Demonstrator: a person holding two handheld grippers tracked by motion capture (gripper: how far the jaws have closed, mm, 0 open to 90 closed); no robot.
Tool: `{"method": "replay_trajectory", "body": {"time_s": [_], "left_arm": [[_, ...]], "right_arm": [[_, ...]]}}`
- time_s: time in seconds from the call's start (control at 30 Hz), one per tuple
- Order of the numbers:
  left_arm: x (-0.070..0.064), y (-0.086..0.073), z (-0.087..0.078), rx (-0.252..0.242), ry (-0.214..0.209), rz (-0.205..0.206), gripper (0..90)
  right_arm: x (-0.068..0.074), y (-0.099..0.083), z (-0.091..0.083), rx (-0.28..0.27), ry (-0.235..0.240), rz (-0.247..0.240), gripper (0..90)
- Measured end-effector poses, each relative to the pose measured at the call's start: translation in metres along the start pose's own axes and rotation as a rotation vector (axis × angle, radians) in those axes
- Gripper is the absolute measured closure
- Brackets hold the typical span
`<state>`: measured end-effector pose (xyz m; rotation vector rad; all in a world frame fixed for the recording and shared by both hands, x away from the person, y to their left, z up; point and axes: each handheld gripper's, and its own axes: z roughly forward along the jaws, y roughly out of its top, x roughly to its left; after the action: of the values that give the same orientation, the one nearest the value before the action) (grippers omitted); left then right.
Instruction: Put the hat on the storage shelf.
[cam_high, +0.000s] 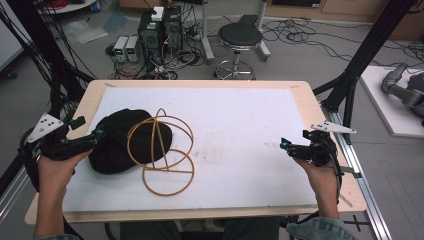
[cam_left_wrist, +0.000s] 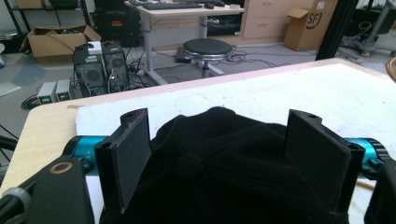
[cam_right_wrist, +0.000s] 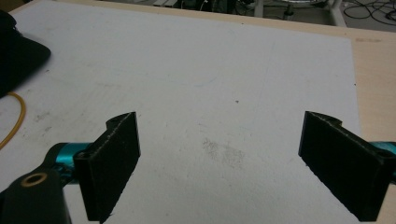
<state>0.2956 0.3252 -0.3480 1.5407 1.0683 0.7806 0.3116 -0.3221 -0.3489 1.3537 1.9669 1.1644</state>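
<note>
Black cap (cam_high: 120, 141) lies on the left part of the white mat (cam_high: 240, 120) that covers the table (cam_high: 305, 95), with an orange wire frame (cam_high: 162, 152) of joined rings resting partly on its right side and partly on the mat.

Readable writing: a cardboard box (cam_left_wrist: 308, 21) in the background of the left gripper view carries the letters "SF". No other label is legible.

Left hand-held gripper (cam_high: 95, 136): jaws spread wide. In the left gripper view the cap (cam_left_wrist: 224, 168) sits between the two jaws, its crown bulging up into the gap. Whether the pads (cam_left_wrist: 133, 161) press the fabric cannot be told. In the high view the jaw tips meet the cap's left edge.

Right hand-held gripper (cam_high: 286, 145): jaws spread wide, holding nothing. It hovers over bare mat (cam_right_wrist: 219, 93) near the right edge of the table, well apart from the cap. In the right gripper view the cap's brim (cam_right_wrist: 21, 56) shows at the far left, with a short arc of the wire frame (cam_right_wrist: 18, 119) below it.
</note>
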Motion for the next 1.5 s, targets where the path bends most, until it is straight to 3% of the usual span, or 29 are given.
{"method": "replay_trajectory", "body": {"time_s": [0.37, 0.73, 1.1, 1.3, 1.5], "left_arm": [[0.002, 0.002, 0.0, -0.013, -0.009, 0.003, 23.2], [0.012, -0.005, 0.001, -0.037, 0.007, -0.04, 23.6], [0.013, -0.018, 0.021, -0.024, -0.007, -0.059, 23.6], [0.016, -0.029, 0.031, 0.011, 0.02, -0.062, 23.6], [0.017, -0.038, 0.038, 0.022, -0.001, -0.063, 23.7]], "right_arm": [[0.002, -0.001, -0.003, -0.003, 0.001, -0.006, 12.4], [0.005, -0.002, 0.0, 0.007, 0.018, -0.021, 12.4], [0.005, -0.003, -0.004, 0.008, 0.022, -0.015, 12.4], [0.005, -0.004, -0.007, 0.013, 0.025, -0.013, 12.5], [0.005, -0.005, -0.008, 0.016, 0.029, -0.01, 12.5]]}}
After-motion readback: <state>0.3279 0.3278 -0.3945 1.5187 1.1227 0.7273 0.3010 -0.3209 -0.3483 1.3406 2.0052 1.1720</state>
